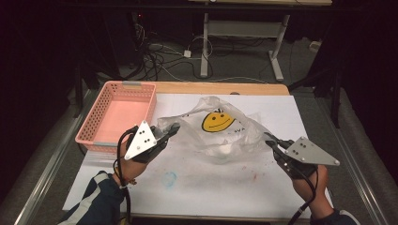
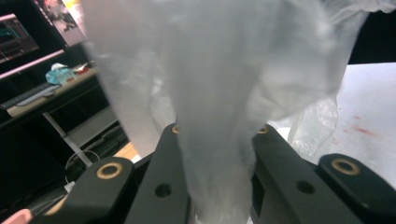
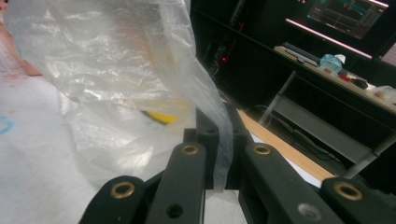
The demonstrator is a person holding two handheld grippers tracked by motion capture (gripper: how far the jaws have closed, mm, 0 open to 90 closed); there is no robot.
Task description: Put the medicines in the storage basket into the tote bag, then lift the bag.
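Clear plastic bag point(image 1: 218, 133) with a yellow smiley face printed on it is sitting over the middle of the white table sheet point(image 1: 211, 183), puffed up and stretched between the two grippers. Film is crinkling and catching light; a pale rounded shape is showing low inside it, too blurred to identify.

Left gripper point(image 1: 172, 130) is pinching the bag's left edge. In the left gripper view, a gathered band of bag film point(image 2: 219, 140) is running down between the two black jaws, which are pressing on it from both sides. Grey three-cornered plate is riding on top of this gripper in the high view; the person's left hand is gripping it from below, dark sleeve with a light stripe showing at the bottom edge.

Right gripper point(image 1: 271, 140) is pinching the bag's right edge. In the right gripper view, a thin strip of film point(image 3: 223, 140) is passing between the jaws, which are standing close together on it, with the rest of the bag billowing off to the left.

Pink plastic basket point(image 1: 96, 123) is sitting at the table's far left, just beside the left gripper. Blue and reddish marks are staining the sheet. Beyond the table, cables are lying on the floor around a desk frame.
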